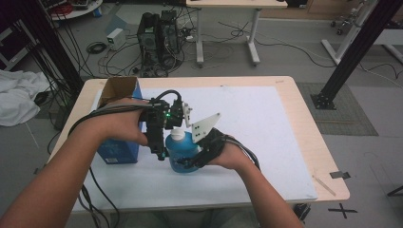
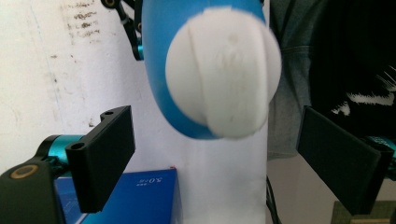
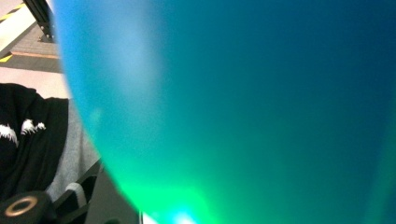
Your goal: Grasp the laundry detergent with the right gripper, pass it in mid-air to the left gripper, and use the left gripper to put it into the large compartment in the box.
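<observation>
A blue bottle (image 1: pixel 184 153) with a white cap (image 1: pixel 177 134) stands tilted over the white mat, and my right gripper (image 1: pixel 196 159) is shut on its body from the right. In the right gripper view its blue wall (image 3: pixel 233 102) is very close and blurred. My left gripper (image 1: pixel 166 135) comes in from the left at cap height. Seen along the left gripper (image 2: pixel 219 154), the cap (image 2: pixel 223 74) sits between the two black jaws, which stand wide on either side and do not touch it.
An open blue carton (image 1: pixel 119 121) stands at the left of the table, just behind my left hand. The white mat (image 1: pixel 266 133) covers most of the wooden table (image 1: pixel 328 166). Cables trail off the table's left front edge.
</observation>
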`<state>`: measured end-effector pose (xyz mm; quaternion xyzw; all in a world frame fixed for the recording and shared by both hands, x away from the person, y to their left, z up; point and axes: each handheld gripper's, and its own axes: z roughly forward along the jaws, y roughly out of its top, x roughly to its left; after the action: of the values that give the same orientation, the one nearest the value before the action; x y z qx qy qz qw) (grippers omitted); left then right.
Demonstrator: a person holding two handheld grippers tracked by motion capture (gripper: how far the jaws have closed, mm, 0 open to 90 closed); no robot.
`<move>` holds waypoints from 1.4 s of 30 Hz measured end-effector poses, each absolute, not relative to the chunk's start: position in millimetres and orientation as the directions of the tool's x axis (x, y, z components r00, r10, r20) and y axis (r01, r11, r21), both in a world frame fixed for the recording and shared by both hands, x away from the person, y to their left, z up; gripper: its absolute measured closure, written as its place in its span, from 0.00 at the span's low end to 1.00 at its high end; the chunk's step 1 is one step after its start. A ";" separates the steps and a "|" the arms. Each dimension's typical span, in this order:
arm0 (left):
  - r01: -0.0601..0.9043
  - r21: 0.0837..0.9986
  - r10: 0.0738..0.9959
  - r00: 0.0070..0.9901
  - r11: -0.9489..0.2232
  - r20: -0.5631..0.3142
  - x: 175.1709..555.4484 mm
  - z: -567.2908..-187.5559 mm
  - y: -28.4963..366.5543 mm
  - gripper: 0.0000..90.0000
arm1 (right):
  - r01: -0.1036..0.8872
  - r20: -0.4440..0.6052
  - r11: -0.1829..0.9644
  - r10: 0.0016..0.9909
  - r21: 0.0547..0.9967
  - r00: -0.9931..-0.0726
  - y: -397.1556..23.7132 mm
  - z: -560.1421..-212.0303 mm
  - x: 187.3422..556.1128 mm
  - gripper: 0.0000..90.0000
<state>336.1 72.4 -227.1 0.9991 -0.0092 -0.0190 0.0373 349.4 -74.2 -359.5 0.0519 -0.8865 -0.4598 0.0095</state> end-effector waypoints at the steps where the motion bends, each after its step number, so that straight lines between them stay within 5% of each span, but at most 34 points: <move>1: 0.000 0.087 -0.004 0.999 -0.996 -0.043 334.7 -227.8 72.2 0.13 | -0.081 -0.027 0.574 -0.101 0.815 -0.995 -72.6 -359.9 349.2 0.51; 2: -0.029 0.071 -0.032 0.999 -0.997 -0.038 336.5 -227.4 72.6 0.13 | -0.139 -0.077 0.541 -0.136 0.830 -0.988 -69.6 -361.0 353.3 0.51; 3: -0.030 0.062 -0.032 0.999 -0.998 -0.031 336.1 -227.4 72.6 0.13 | -0.082 -0.025 0.574 -0.107 0.815 -0.994 -69.3 -360.6 349.3 0.51; 18: -0.005 0.071 -0.008 0.999 -0.997 -0.048 331.2 -231.9 73.5 0.13 | -0.048 0.008 0.571 -0.096 0.820 -0.995 -47.8 -361.2 342.9 0.51; 42: 0.000 0.035 -0.001 1.000 -0.999 -0.022 330.9 -241.2 66.8 0.13 | -0.052 0.016 0.564 -0.115 0.824 -0.993 -42.2 -356.5 342.6 0.51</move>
<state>330.9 66.8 -241.2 0.9998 -0.0004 -0.0111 0.0173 342.6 -42.2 -356.5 0.0475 -0.8837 -0.4643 0.0339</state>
